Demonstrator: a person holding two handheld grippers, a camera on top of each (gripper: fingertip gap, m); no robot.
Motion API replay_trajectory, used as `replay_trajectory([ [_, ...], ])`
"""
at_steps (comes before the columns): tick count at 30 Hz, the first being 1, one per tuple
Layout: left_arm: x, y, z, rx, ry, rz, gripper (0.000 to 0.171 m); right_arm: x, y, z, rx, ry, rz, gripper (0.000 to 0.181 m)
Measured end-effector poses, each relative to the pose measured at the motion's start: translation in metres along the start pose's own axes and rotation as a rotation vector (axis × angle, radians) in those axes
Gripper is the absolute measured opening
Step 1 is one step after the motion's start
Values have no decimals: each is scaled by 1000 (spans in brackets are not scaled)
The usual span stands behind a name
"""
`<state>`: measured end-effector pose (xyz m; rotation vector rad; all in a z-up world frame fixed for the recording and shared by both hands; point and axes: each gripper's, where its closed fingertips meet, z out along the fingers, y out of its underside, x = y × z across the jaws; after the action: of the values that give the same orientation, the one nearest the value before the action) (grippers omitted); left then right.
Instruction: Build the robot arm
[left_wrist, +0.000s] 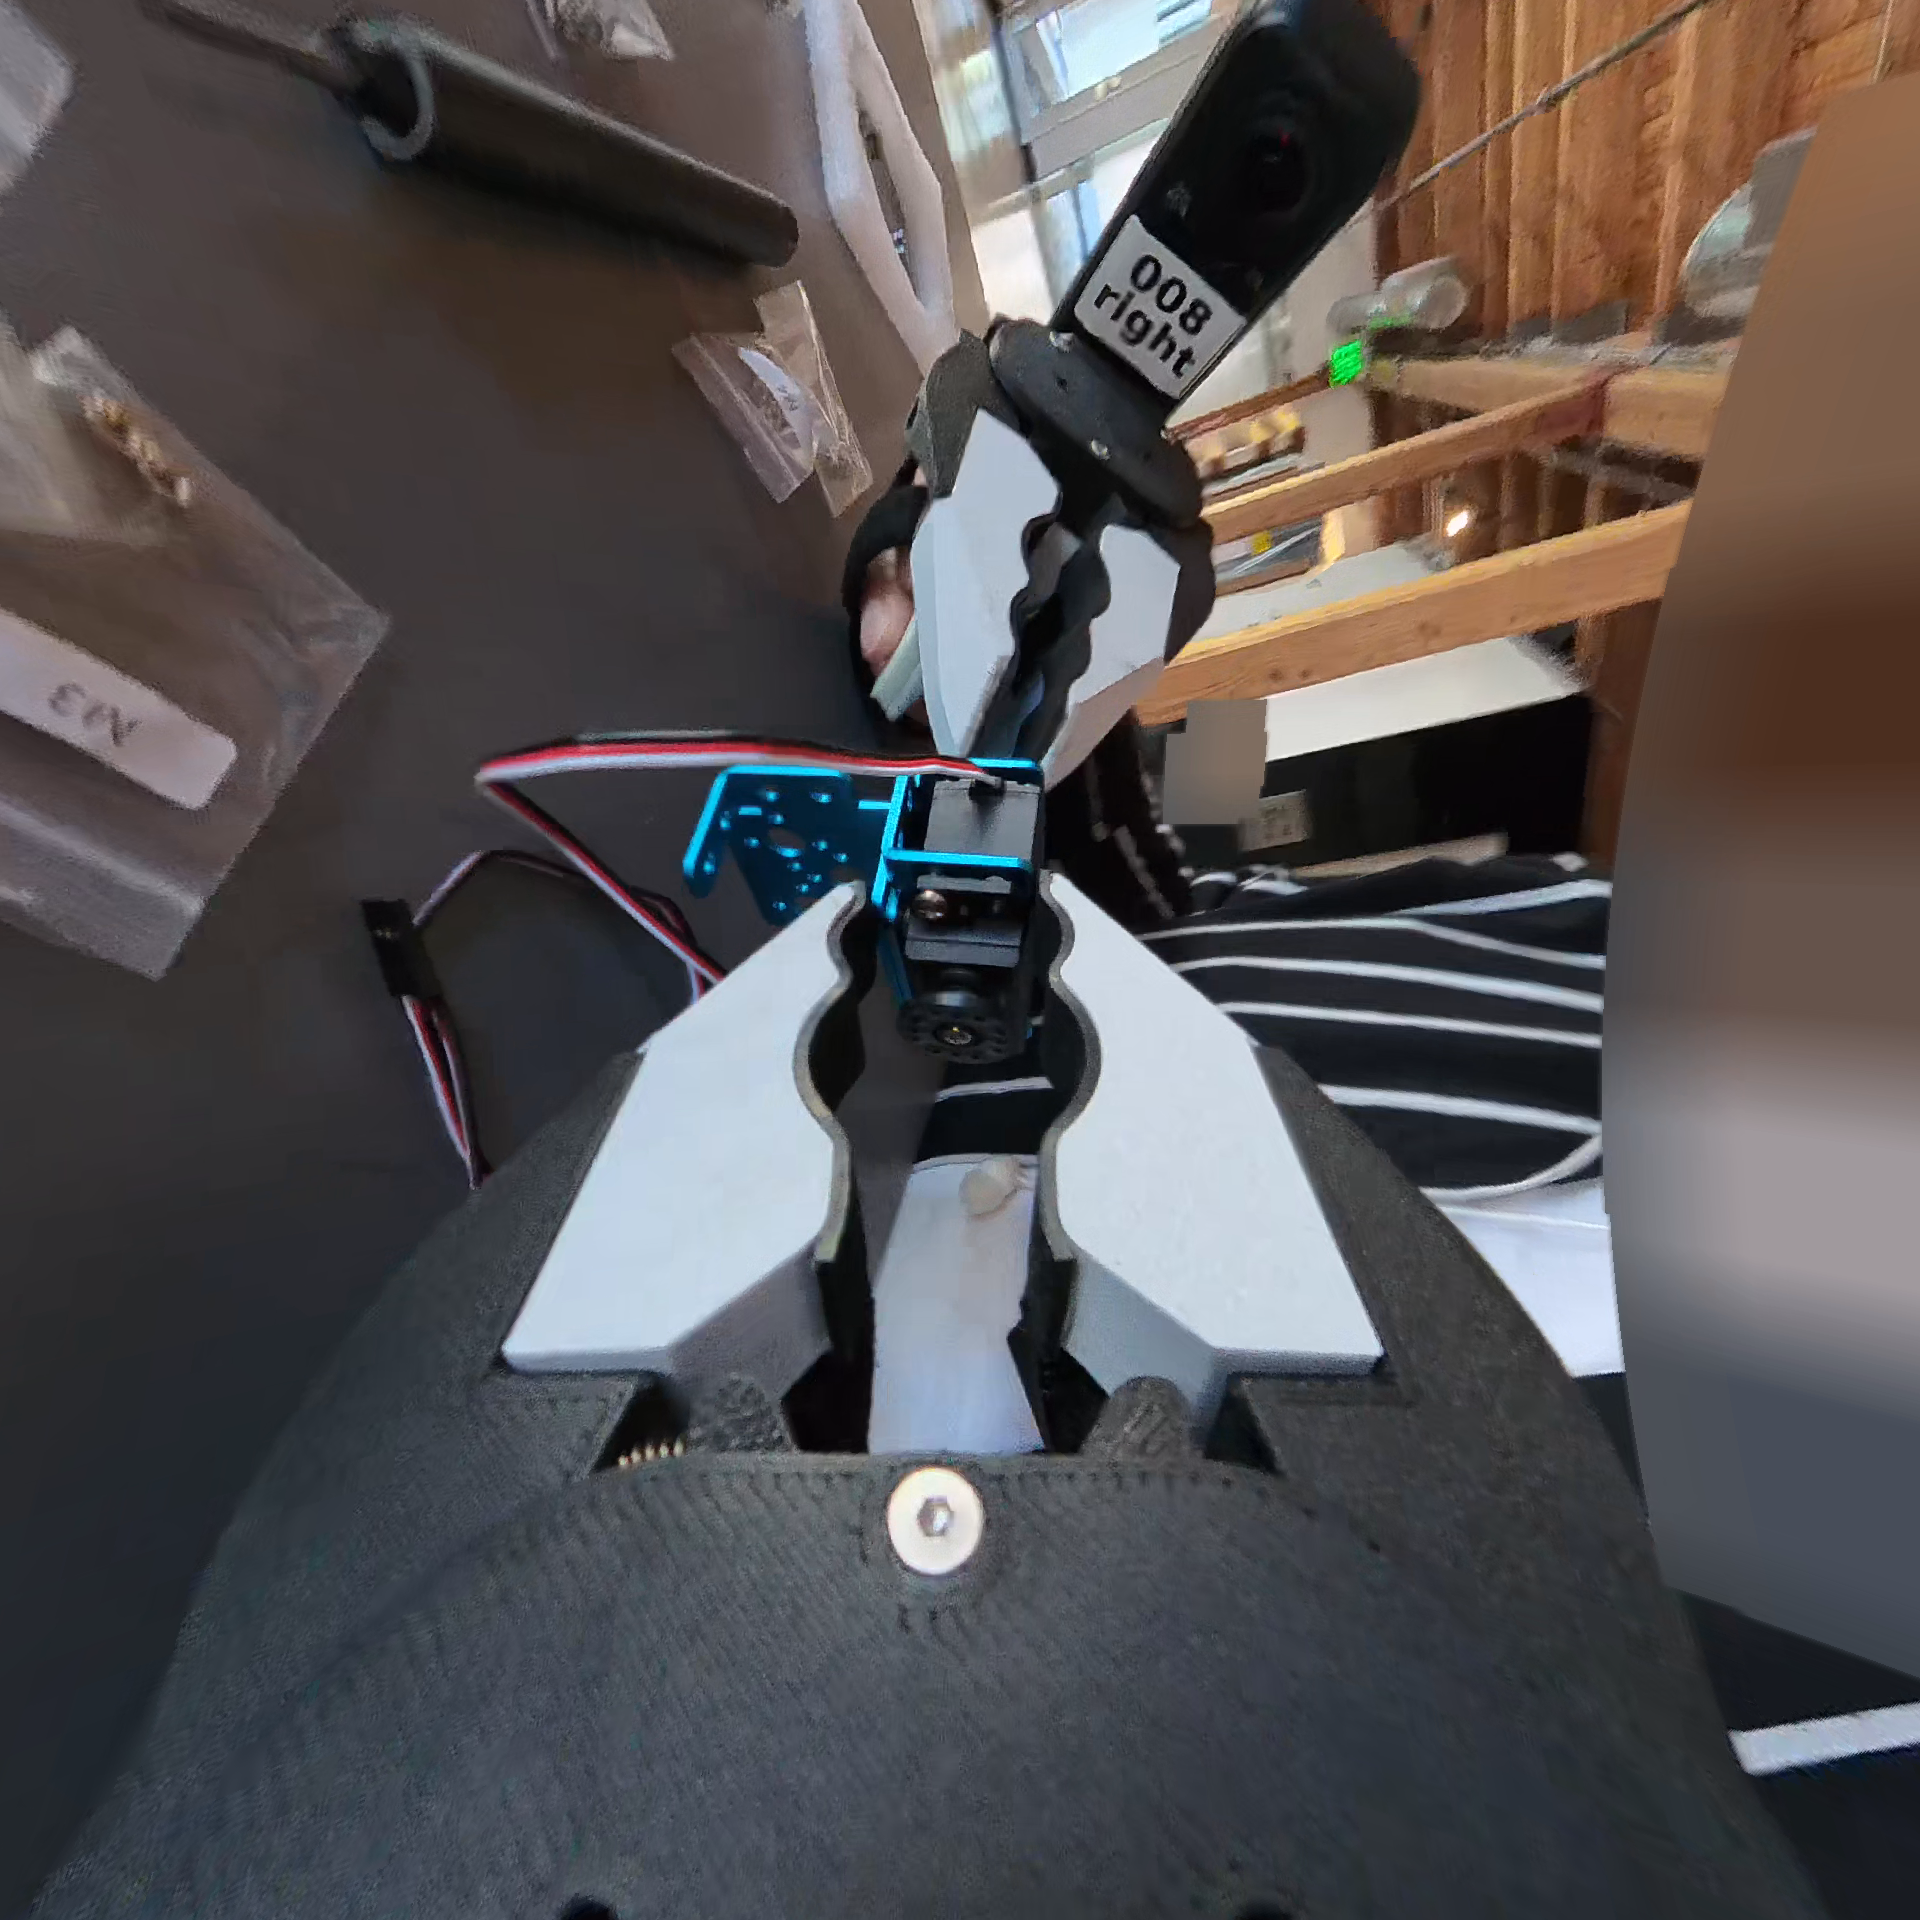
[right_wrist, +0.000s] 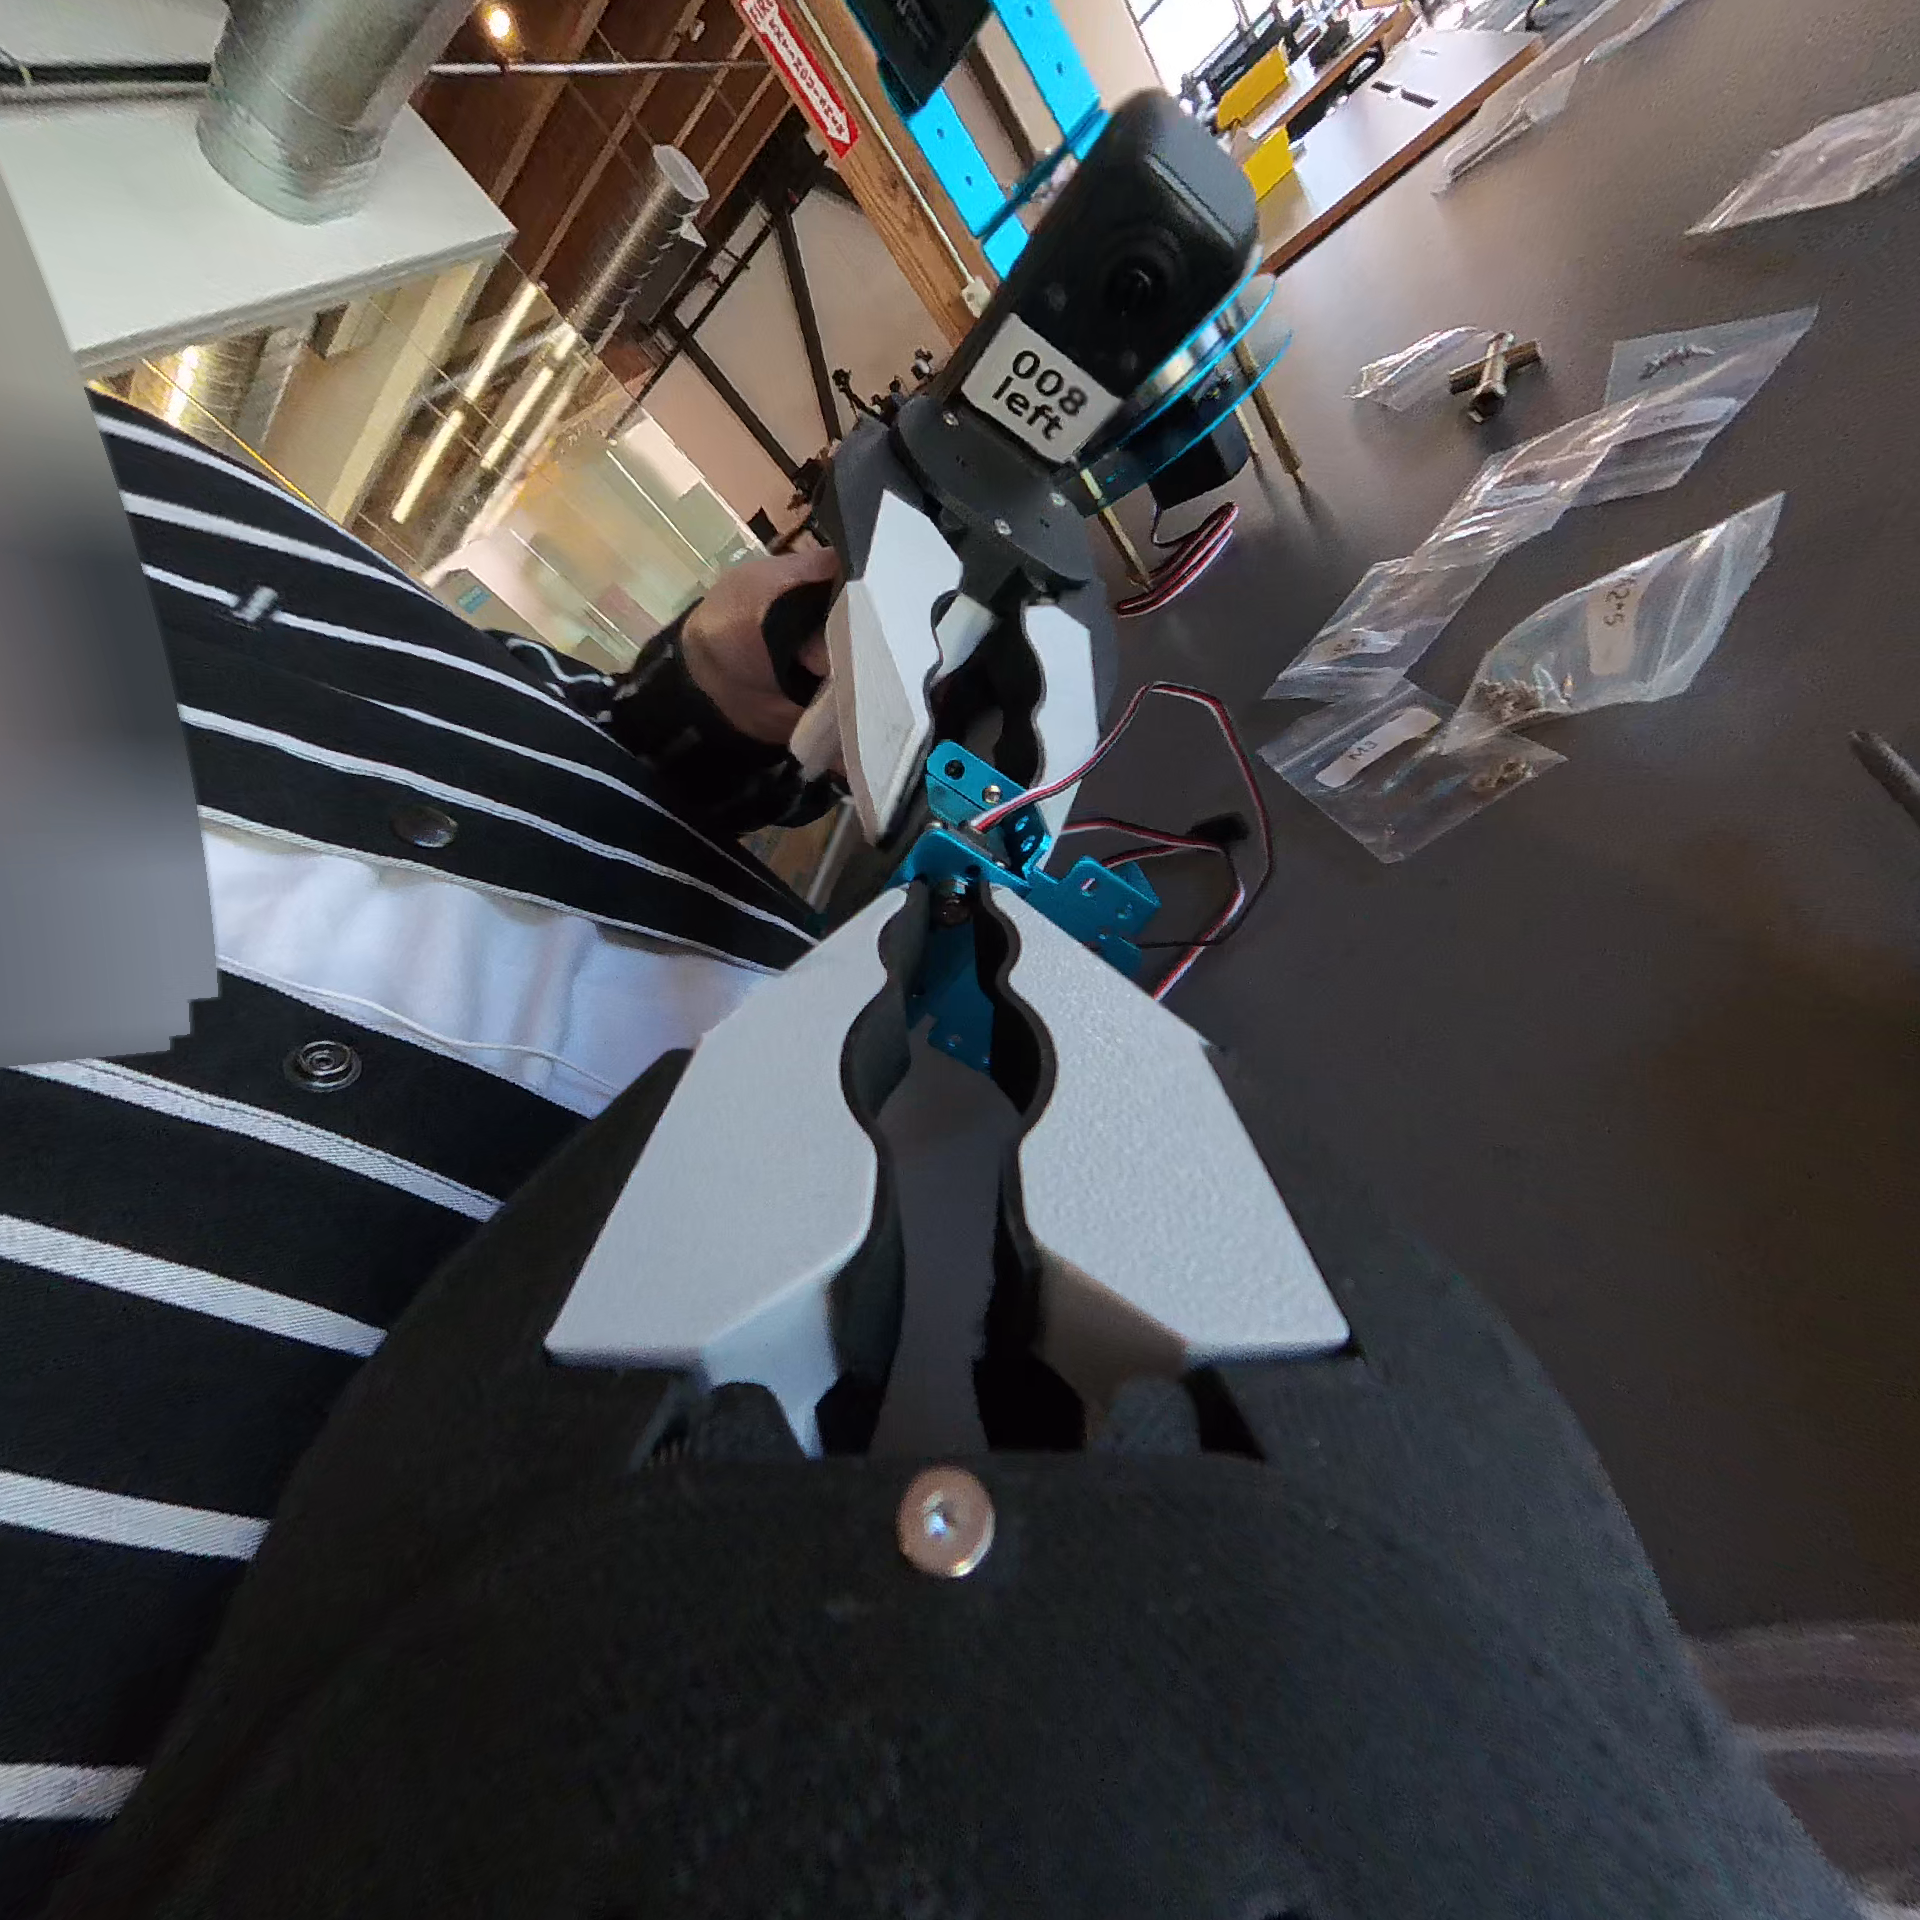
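Hanging in the air above the dark table (left_wrist: 436, 582), a black motor (left_wrist: 961, 914) in a blue metal bracket (left_wrist: 769, 842) is clamped from two sides. The left gripper (left_wrist: 951, 914) has its fingers narrowed onto the motor end; the right gripper (right_wrist: 951, 904) pinches the bracket nearly closed. A red, white and black wire (left_wrist: 582, 831) trails from the motor. Clear plastic bags (right_wrist: 1507, 644) of small parts lie well apart on the table. A person's striped jacket (right_wrist: 343, 727) shows beside the grippers.
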<state>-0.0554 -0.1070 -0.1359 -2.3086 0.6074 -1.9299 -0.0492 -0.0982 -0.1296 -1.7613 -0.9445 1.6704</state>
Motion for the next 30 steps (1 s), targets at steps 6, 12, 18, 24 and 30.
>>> replay_trajectory([
  [6, -5, 12, -3, -123, -307, 454, 28, -7, -22, -9, 112, 58, -157, 40],
  [12, -6, 19, -5, -220, -496, 695, 28, -8, 2, 22, -82, 78, -175, 48],
  [18, -9, 27, -5, -292, -551, 801, 28, -8, 10, 22, -125, 92, -224, 46],
  [24, -5, 22, -2, -303, -572, 966, 28, 1, 30, 28, -230, 136, -255, 46],
  [30, -17, 23, -1, -213, -561, 1086, 28, 6, 40, 31, -301, 210, -404, 26],
])
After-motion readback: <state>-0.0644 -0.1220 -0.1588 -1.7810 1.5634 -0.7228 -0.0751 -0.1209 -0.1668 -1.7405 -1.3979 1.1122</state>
